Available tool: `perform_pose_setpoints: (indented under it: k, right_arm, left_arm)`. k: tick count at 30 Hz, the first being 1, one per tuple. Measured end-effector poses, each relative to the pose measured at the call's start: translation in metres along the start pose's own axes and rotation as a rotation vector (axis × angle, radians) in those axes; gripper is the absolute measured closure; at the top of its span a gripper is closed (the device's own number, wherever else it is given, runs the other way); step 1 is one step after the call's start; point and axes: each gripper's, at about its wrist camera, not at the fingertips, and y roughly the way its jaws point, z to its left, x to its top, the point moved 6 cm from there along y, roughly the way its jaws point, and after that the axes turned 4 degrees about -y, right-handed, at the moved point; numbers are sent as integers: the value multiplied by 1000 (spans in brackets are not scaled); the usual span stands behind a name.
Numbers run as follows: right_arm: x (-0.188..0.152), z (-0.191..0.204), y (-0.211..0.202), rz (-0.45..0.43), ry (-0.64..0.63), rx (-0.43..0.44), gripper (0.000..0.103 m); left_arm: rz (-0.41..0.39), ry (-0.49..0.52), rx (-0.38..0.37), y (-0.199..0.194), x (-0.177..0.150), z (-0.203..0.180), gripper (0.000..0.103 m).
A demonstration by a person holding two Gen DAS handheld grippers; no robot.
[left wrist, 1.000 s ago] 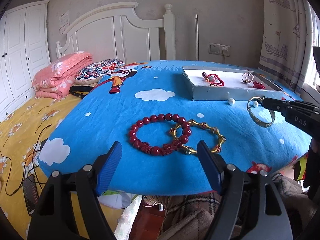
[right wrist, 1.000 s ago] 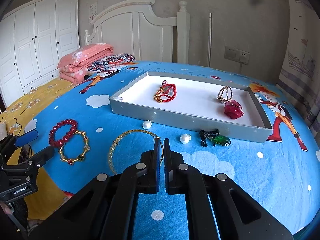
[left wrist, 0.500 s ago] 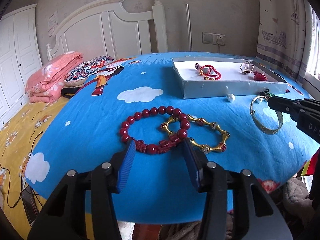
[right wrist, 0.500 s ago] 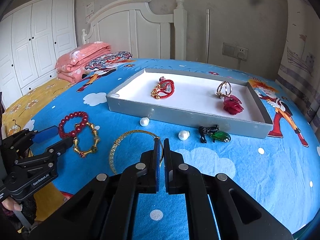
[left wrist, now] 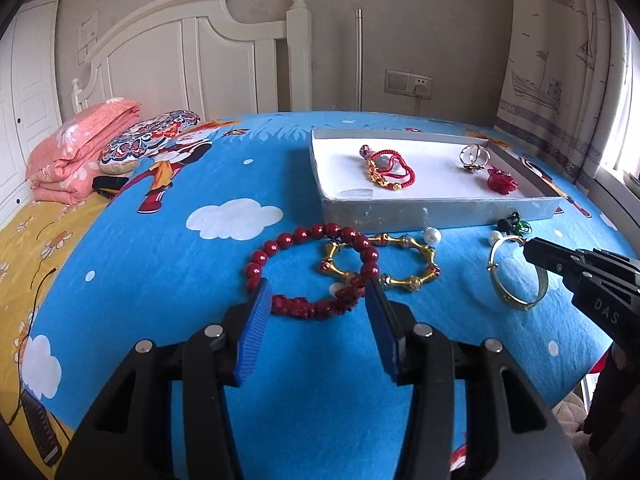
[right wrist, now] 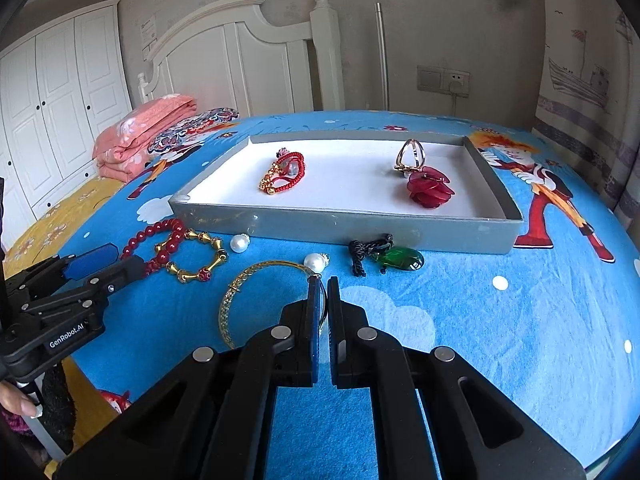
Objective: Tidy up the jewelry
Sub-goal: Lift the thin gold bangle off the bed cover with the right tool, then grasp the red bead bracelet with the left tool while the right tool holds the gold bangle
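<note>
Home bedroom: bed w/ headboard [left wrist: 192, 52], wardrobe [right wrist: 60, 92], pillow [left wrist: 148, 144].

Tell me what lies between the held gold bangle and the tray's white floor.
The right gripper is shut on the gold bangle. A pearl lies just beyond, then the grey tray's near wall. Lifting should clear both.

The soft bedspread [left wrist: 168, 248] is bright blue with white clouds and dots (also cartoon figures), the round-bead bracelet [left wrist: 316, 264] dark red, the shallow cardboard tray [right wrist: 344, 228] grey outside, white inside.
</note>
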Motion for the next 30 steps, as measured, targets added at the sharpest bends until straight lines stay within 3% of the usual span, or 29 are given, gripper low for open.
perform_pose_setpoints:
  k: [8,11,12,13,18,23,25,26,29,30]
  right_arm:
    - [1,2,-2,-7,-7,3,98]
    - [1,1,-1,-6,-4,3,98]
    - [1,1,-1,-4,-5,5,98]
    - [1,2,-1,-3,-6,6,98]
    - [1,5,-3,-7,-19,11,98]
    - [2,-1,-5,-13,-6,8,98]
    - [0,-2,-4,-7,-3,9,98]
    - [-1,-1,-4,-4,-3,10,98]
    - [-2,-2,-5,-5,-9,5,98]
    - [-3,-2,-6,-7,-12,1,98]
  left_arm:
    - [14,96,-22,14,1,-12,53]
    - [17,90,-21,6,-5,-15,69]
    - [42,71,-57,3,-7,-18,90]
    - [63,43,-82,0,-10,-20,91]
    - [75,0,-152,-11,-21,-40,89]
    - [77,0,-137,-9,-25,-41,74]
    - [72,10,-140,-10,-26,-44,51]
    - [64,22,-128,-11,-28,-46,49]
    - [33,56,-83,-13,-32,-50,56]
    - [28,51,-82,-13,-31,-50,66]
